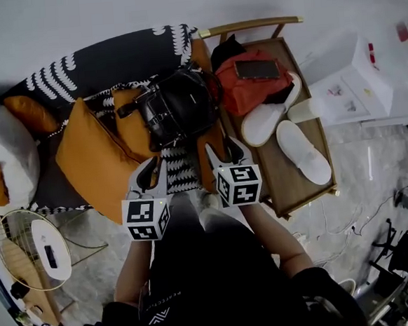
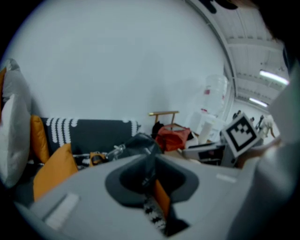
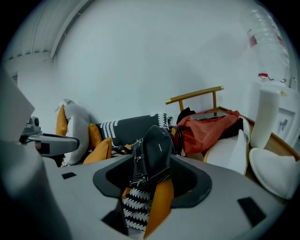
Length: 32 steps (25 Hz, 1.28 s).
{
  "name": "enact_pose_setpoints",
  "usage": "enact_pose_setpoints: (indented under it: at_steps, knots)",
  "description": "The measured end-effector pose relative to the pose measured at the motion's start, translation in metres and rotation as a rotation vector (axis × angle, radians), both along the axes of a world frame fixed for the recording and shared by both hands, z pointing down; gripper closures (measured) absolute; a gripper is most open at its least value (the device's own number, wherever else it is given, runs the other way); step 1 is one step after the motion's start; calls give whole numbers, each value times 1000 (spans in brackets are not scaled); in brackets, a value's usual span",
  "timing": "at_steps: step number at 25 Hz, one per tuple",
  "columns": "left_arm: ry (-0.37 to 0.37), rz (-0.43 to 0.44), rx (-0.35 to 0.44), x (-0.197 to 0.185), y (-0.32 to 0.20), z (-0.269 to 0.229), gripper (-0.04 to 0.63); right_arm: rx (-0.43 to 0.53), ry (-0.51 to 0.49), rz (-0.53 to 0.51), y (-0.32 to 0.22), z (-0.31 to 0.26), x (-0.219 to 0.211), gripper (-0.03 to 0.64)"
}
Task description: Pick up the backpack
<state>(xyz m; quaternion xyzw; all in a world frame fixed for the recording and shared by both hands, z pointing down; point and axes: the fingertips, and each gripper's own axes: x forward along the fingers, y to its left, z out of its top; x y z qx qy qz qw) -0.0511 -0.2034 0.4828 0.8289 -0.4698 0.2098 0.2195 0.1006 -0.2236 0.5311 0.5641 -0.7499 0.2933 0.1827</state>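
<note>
The black leather backpack (image 1: 178, 104) lies on a sofa among orange cushions, on a black-and-white patterned throw. It shows straight ahead in the left gripper view (image 2: 140, 146) and in the right gripper view (image 3: 157, 150). My left gripper (image 1: 151, 173) hovers just short of the backpack's near side, jaws spread, nothing between them. My right gripper (image 1: 228, 152) is beside it at the backpack's near right corner, also open and empty. Neither touches the backpack. The right gripper's marker cube (image 2: 241, 133) appears in the left gripper view.
A large orange cushion (image 1: 94, 157) lies left of the backpack, with a white pillow (image 1: 10, 156) further left. A wooden bench (image 1: 290, 180) at right carries a red bag (image 1: 251, 88) with a phone (image 1: 256, 69) and white slippers (image 1: 301, 151). A fan (image 1: 31, 250) stands on the floor at left.
</note>
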Motion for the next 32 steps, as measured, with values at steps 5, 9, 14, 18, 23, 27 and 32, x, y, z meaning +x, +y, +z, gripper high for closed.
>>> enact_pose_setpoints:
  at_steps: [5, 9, 14, 18, 23, 27, 32]
  knots:
    - [-1, 45, -45, -1, -33, 25, 541, -55, 14, 77, -31, 30, 7, 400]
    - [-4, 75, -68, 2, -54, 43, 541, -90, 38, 106, -52, 55, 11, 400]
    - [-3, 101, -108, 1, -68, 66, 541, -128, 54, 148, -75, 86, 13, 396]
    - [0, 108, -143, -2, -71, 80, 541, -154, 81, 182, -86, 103, 18, 383]
    - [9, 111, -168, -6, -75, 96, 541, -171, 104, 206, -98, 120, 22, 373]
    - [13, 103, -178, -9, -84, 105, 541, -191, 106, 214, -102, 132, 22, 370]
    - [14, 85, -187, -16, -95, 115, 541, -217, 106, 216, -106, 146, 19, 370]
